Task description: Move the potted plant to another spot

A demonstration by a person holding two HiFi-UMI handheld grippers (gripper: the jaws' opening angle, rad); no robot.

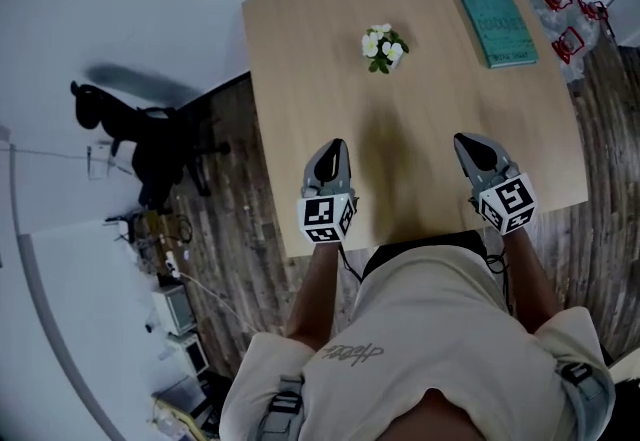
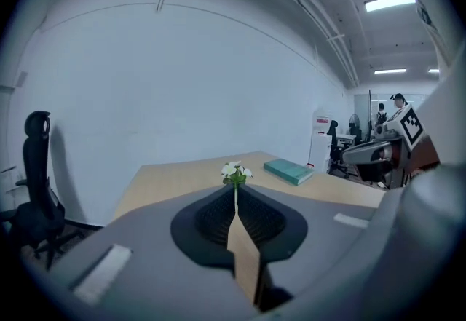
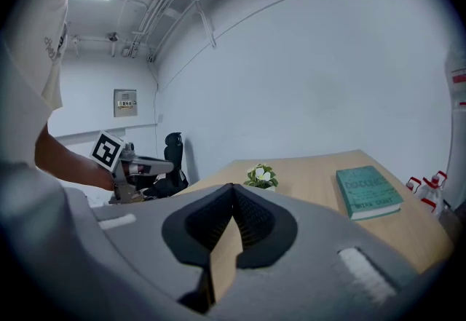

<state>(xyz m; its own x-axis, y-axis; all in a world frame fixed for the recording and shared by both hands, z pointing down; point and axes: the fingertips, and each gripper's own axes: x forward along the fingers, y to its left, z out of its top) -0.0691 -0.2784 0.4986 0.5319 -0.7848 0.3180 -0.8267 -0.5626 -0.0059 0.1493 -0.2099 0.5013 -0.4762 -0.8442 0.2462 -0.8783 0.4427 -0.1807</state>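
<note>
No text can be read with certainty. Findings, placed against the table (image 1: 300,79):

1. Book (image 1: 498,26), on the table's far right part: printed title lines on the teal cover, seen in the head view and the right gripper view. The letters are too small to read.
2. Shirt (image 1: 352,353), at the table's near edge: a cursive print, seen upside down. Not legible.
3. Left gripper (image 1: 338,142) and right gripper (image 1: 462,138), over the table's near edge: each cube bears black-and-white square code markers. No letters or digits.
4. Cabinet (image 2: 321,141), beyond the table on the book's side: red label, unreadable.
5. Wall panel (image 3: 125,101), beyond the table on the opposite side: markings unreadable.
</note>
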